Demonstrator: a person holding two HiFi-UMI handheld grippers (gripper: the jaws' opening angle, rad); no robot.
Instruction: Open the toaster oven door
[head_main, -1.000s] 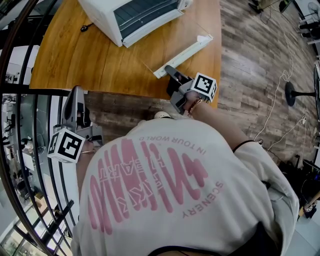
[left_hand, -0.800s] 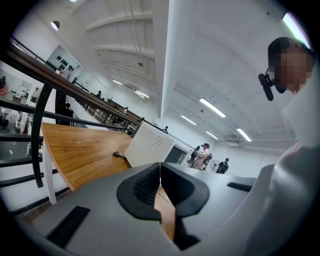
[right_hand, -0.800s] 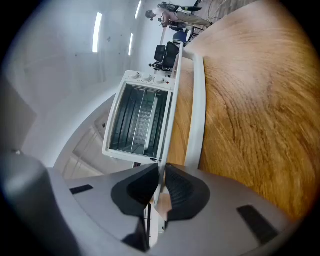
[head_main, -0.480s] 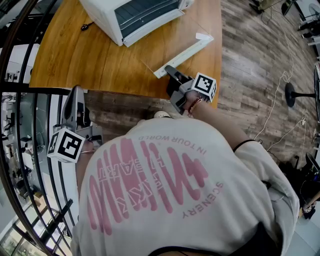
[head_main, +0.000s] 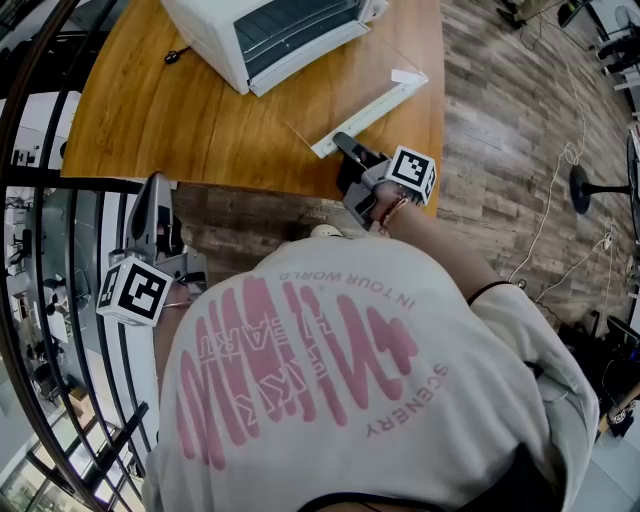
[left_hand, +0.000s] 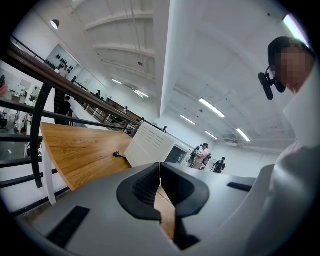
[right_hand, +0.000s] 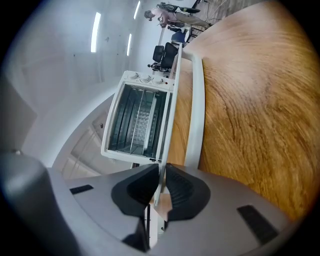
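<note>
The toaster oven door (head_main: 368, 103) is open.
Our right gripper (right_hand: 159, 172) pinches its rim at the table (head_main: 200, 120)'s near edge; our left gripper (left_hand: 160, 170) is closed, empty.

I count one toaster oven (head_main: 265, 35) at the top of the frame, with one door (head_main: 338, 85) and one white handle (head_main: 365, 118) on that door. One wooden desk (head_main: 180, 120) is under them. There are two grippers, the left gripper (left_hand: 160, 167) and the right gripper (right_hand: 161, 170). There are two marker cubes, one cube (head_main: 133, 291) at lower left and the other cube (head_main: 411, 170) right of centre. One black cable (head_main: 172, 57) shows at upper left.
</note>
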